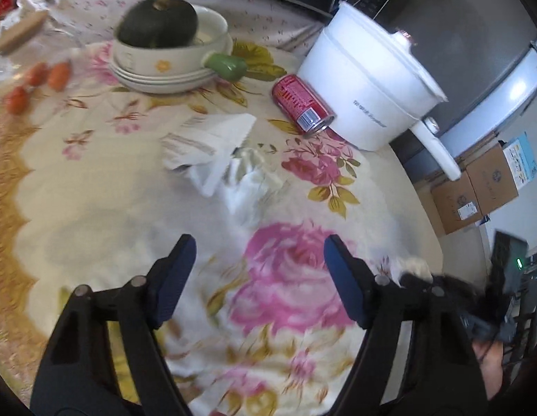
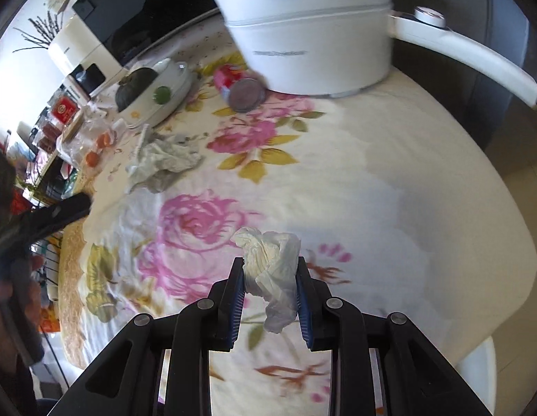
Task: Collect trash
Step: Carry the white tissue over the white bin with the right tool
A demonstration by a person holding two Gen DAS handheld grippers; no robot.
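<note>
Left wrist view gave me my left gripper [image 1: 260, 242] released, its jaws apart over the floral tablecloth [image 1: 95, 187] with nothing between them. I used the white pot [image 1: 365, 93] as my landmark. Far to the left of the pot sat orange tomatoes [image 1: 36, 83], then a stack of bowls [image 1: 171, 59] carrying a dark squash [image 1: 157, 22]. Nearer the pot, in front and to its left, lay a heap of crumpled paper and tissue [image 1: 216, 152]. A red can [image 1: 301, 104] lay on its side just beside the pot's left wall. From the right wrist view, well in front of the pot, my right gripper [image 2: 268, 270] was clenched on a crumpled white tissue [image 2: 272, 260], held above the cloth.
</note>
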